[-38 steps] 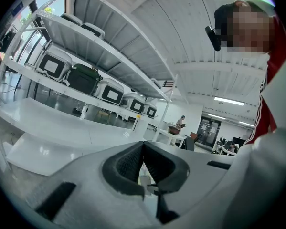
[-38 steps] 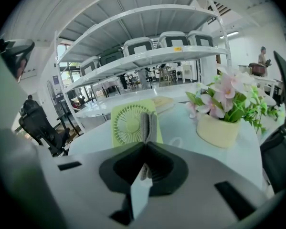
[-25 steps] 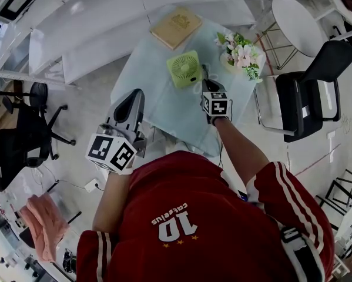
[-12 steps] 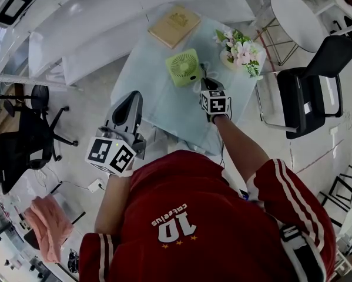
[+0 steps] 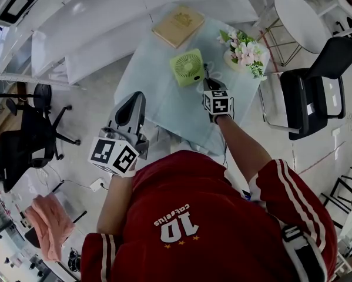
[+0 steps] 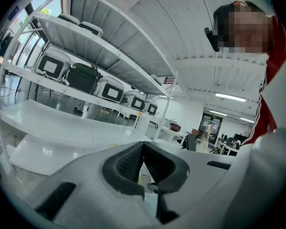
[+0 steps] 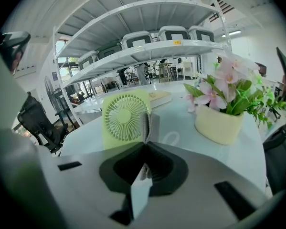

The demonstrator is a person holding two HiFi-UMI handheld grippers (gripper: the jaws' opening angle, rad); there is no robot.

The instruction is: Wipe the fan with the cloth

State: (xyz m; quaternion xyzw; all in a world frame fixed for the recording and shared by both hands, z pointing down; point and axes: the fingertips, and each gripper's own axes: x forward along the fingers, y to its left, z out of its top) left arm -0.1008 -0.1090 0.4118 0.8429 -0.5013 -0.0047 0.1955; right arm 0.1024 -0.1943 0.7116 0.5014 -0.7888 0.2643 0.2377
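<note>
Jaws first, head view: right gripper (image 5: 207, 82) sits just beside the green fan (image 5: 187, 67) on the bench (image 5: 158, 98). The left gripper (image 5: 136, 98) is well apart from the fan, and the pink cloth (image 5: 46, 228) is way farther off.

Left gripper view: jaws pressed together, empty.

Right gripper view: jaws pressed together too, with the fan upright just past the tips, a bit left.

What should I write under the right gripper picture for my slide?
The shut right gripper faces a green fan on the table, beside a pot of pink flowers.
</note>
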